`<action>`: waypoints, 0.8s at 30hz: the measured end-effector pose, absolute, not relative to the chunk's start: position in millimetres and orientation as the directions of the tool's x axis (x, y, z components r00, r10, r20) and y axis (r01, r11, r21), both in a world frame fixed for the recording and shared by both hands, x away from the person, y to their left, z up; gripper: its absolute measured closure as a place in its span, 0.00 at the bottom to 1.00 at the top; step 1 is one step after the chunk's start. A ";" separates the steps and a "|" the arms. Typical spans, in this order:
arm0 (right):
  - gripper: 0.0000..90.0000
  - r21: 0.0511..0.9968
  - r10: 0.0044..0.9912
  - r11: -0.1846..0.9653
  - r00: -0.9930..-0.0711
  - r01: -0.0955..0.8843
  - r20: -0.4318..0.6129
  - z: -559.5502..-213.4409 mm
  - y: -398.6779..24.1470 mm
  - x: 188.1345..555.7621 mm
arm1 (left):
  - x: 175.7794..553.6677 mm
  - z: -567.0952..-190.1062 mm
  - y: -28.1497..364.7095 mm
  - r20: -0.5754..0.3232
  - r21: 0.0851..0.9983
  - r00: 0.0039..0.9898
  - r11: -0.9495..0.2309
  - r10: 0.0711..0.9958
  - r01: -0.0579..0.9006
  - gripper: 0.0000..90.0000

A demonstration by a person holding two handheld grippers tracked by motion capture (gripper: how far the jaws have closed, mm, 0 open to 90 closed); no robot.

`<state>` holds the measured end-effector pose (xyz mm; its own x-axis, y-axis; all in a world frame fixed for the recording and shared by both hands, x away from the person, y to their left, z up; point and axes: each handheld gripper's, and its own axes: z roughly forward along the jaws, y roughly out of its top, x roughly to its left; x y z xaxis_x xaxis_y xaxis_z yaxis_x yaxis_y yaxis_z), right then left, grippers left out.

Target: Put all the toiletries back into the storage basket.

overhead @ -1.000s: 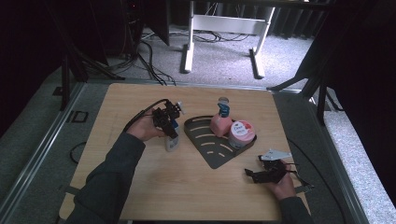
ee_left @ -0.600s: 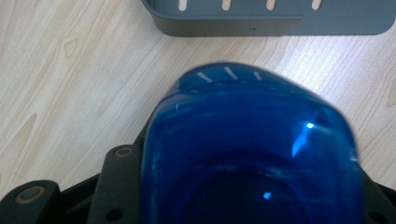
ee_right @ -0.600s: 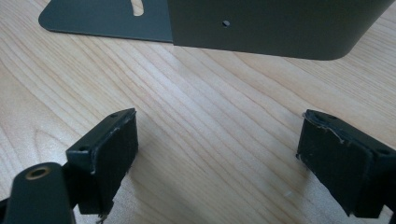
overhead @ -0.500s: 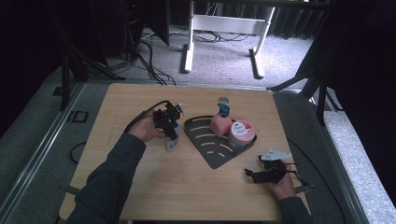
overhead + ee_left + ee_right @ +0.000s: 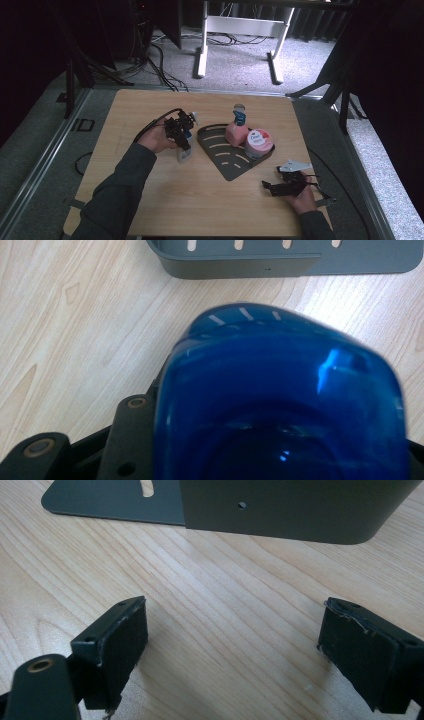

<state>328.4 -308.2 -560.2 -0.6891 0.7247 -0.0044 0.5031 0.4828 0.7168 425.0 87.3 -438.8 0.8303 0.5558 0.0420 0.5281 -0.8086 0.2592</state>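
My left gripper (image 5: 181,134) stands at the table's left-middle, over a small bottle (image 5: 184,152) that rests upright on the wood. In the left gripper view the bottle's blue translucent body (image 5: 280,395) fills the space between the jaws. These jaws have just been closing, and they press on the bottle. Just right of it lies a dark grey corner rack (image 5: 220,151) holding a pink spray bottle (image 5: 236,131) and a pink-lidded jar (image 5: 258,142). My right gripper (image 5: 272,189) rests low near the front right, open, with bare wood between its pads (image 5: 122,645) and the rack's wall (image 5: 280,510) ahead.
The wooden table (image 5: 150,200) has bare room at the front and along the far side. Cables trail from both grippers. Beyond the far edge are a carpeted floor, white desk legs (image 5: 202,55) and loose wires.
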 end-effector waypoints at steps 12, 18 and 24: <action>0.13 0.717 0.725 0.483 -0.689 0.503 -0.004 -560.2 -308.2 328.4 | 421.3 -437.4 80.6 0.068 0.261 0.830 -0.812 0.554 0.522 0.60; 0.13 0.717 0.725 0.483 -0.689 0.503 -0.004 -560.2 -308.2 328.4 | 421.9 -436.5 81.5 0.065 0.266 0.822 -0.804 0.566 0.533 0.60; 0.13 0.717 0.724 0.483 -0.689 0.503 -0.004 -560.2 -308.3 328.5 | 422.0 -432.2 83.5 0.058 0.284 0.820 -0.797 0.570 0.533 0.61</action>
